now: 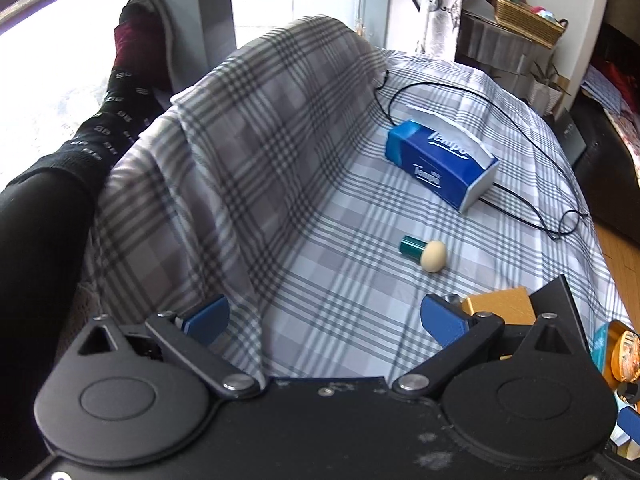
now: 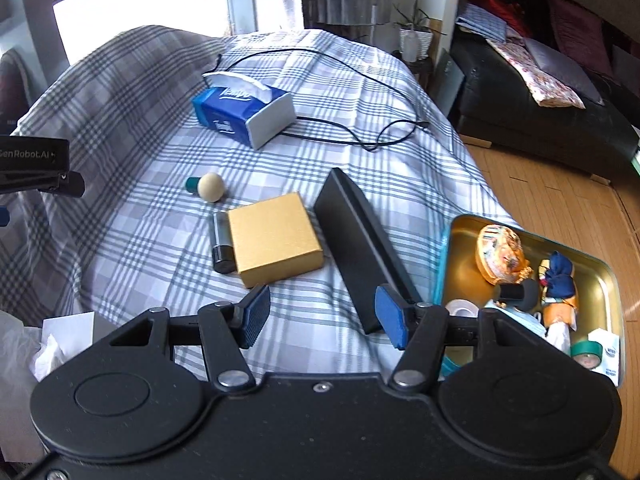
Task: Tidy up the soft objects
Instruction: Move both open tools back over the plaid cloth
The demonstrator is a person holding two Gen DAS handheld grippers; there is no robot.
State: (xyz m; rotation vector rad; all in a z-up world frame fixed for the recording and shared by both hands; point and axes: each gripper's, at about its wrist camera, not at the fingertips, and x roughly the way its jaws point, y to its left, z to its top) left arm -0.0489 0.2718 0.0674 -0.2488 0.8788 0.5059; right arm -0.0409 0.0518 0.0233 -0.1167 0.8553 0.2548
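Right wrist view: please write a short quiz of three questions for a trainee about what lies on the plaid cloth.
1. True or false: the right tool is open and holds nothing.
2. Which thing touches the gold box? A) tissue box B) dark tube C) tin
3. Fill in: the black cable runs behind the ____ box.

Key: 1 true; 2 B; 3 tissue.

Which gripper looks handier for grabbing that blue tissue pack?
Probably the left gripper: open, and the tissue pack lies ahead. The open right gripper faces the gold box.
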